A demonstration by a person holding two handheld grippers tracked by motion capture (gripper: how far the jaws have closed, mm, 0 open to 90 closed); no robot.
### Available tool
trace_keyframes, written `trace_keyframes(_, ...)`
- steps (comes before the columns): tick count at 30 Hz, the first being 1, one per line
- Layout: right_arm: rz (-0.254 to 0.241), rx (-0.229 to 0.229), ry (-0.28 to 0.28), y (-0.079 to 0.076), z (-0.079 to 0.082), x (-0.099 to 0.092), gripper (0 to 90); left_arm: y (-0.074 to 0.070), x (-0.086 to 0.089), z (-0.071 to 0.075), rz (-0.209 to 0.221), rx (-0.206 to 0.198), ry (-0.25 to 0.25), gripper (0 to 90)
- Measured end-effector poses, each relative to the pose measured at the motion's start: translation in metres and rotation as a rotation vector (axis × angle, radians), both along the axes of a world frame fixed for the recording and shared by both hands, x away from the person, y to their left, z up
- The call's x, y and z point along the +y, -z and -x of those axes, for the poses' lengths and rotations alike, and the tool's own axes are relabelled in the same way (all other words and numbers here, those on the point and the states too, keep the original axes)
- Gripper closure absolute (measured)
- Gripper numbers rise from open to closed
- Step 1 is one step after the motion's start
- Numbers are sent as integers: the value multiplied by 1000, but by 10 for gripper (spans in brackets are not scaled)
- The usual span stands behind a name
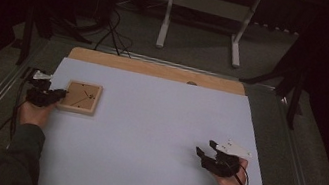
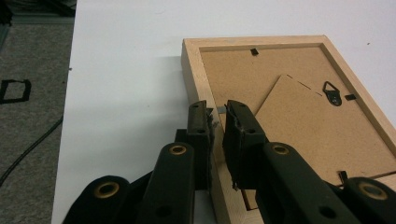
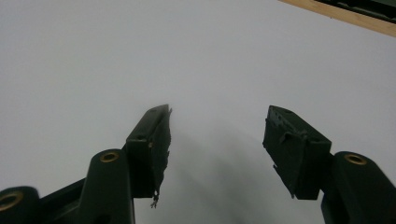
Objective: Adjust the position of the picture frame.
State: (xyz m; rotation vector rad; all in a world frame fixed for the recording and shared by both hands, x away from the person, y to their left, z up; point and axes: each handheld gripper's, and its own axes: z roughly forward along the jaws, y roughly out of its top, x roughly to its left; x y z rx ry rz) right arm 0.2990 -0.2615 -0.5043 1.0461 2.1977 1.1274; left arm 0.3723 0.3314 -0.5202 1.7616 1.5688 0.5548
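Left gripper view has the left gripper (image 2: 217, 112) clamped across the near-left rail of the face-down picture frame (image 2: 289, 116), while the far right gripper (image 1: 206, 149) stands open.

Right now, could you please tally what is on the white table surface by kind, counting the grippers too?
Wooden picture frame, lying face down: 1
Black two-jaw grippers: 2, the left gripper closed on the frame's wooden edge, the right gripper open over bare table
Total: 3
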Motion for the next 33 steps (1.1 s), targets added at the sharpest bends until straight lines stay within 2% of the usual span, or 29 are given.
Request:
trace_keyframes(1, 0, 0, 0, 0, 0, 0, 407, 0, 0, 0, 0, 0, 0, 805)
trace_keyframes(2, 0, 0, -1, 0, 0, 0, 406, -1, -3, 0, -23, -1, 2, 805)
trace_keyframes(5, 3, 3, -2, 1, 0, 1, 406, -2, -8, 1, -46, 1, 11, 806)
trace_keyframes(10, 4, 3, -2, 1, 0, 1, 407, -2, -23, 4, -90, -7, 40, 807)
trace_keyframes(12, 3, 3, -1, 1, 0, 1, 407, -2, -28, 6, -82, -15, 48, 807)
trace_keyframes(18, 5, 2, -2, 1, 0, 1, 406, 0, -41, 11, -50, -24, 26, 808)
trace_keyframes(23, 5, 2, -2, 1, 0, 1, 407, 0, -52, 15, -48, -24, 14, 809)
trace_keyframes(26, 5, -1, -1, 1, 0, 1, 406, 2, -61, 21, -21, -36, -6, 809)
trace_keyframes(33, 4, -2, -2, 0, 0, 1, 406, 3, -84, 30, 8, -49, 7, 807)
